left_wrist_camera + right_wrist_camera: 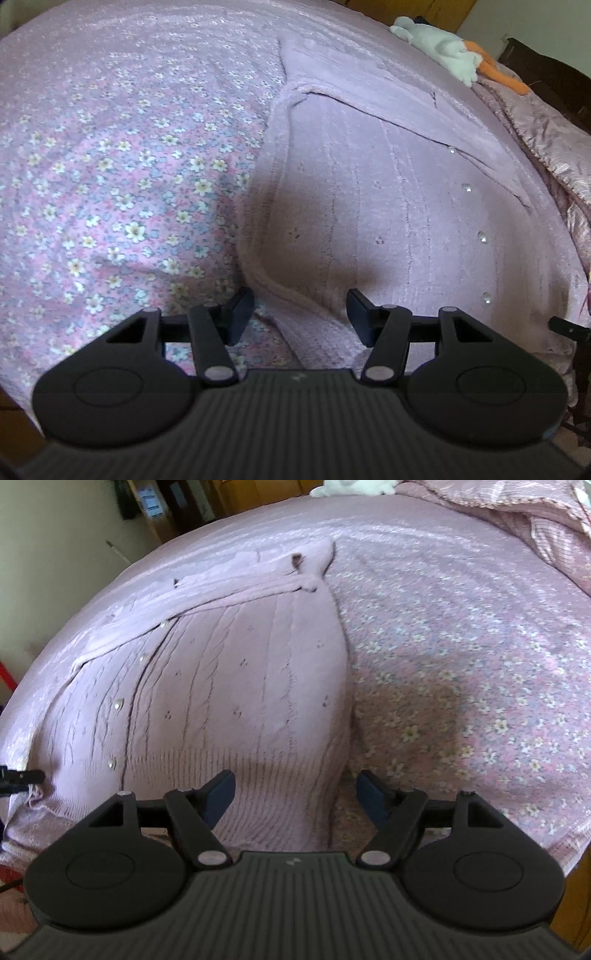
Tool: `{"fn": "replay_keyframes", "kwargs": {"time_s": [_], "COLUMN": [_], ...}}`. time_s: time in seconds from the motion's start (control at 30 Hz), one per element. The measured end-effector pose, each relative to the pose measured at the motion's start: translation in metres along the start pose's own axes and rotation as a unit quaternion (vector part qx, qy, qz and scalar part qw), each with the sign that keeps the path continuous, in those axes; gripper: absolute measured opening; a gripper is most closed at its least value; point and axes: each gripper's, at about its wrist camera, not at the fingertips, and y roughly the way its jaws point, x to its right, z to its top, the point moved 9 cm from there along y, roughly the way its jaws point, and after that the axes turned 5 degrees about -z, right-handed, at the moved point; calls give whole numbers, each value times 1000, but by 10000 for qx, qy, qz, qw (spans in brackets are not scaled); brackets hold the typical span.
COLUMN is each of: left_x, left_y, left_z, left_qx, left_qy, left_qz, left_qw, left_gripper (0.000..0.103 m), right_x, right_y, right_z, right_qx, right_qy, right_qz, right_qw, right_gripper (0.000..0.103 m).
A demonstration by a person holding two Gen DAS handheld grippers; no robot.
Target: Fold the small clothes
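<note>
Both grippers hang low over a pink sweater (399, 206) that lies flat on a bed with a flowery sheet (110, 177). The left gripper (301, 317) has its jaws spread wide. One side edge of the sweater runs between them, but they pinch nothing. One finger is over the sheet and the other is over the knit.

The right gripper (295, 794) is spread wide too and holds nothing. Its jaws sit over the ribbed bottom hem, at the other side edge of the sweater. One finger is above the hem and the other is above the sheet just beside it.

The sweater is spread out with its shiny buttons (119, 704) facing up. A sleeve (236, 590) is laid across its top part, so some folding looks done. I think each gripper is set at an edge so it can grab there and fold the sweater over.

A white stuffed toy (439, 48) rests far past the sweater, well away from the work.
</note>
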Motion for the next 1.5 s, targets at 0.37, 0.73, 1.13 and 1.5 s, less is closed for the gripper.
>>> {"fn": "replay_keyframes", "kwargs": {"time_s": [0.37,0.73,1.13,1.5], "left_x": [0,-6,25,37], "left_y": [10,7,-56,-58], "left_z": [0,-1,73,170], "left_qx": [-129,-170,1119,2002], "left_qy": [-339,-644,-1086,-1052], "left_qz": [-532,-841,-2326,-1949], "left_qw": [9979,9942,9600,9544], "left_gripper": [58,14,13,12], "right_x": [-13,5,-6,1], "right_y": [15,0,-44,-35], "right_z": [-3,7,88,190], "right_qx": [-67,296,1510,2290], "right_qy": [-85,691,1090,1432], "right_qz": [193,591,1456,1497], "right_qw": [9998,9954,9717,9511], "right_gripper": [60,12,10,10]}}
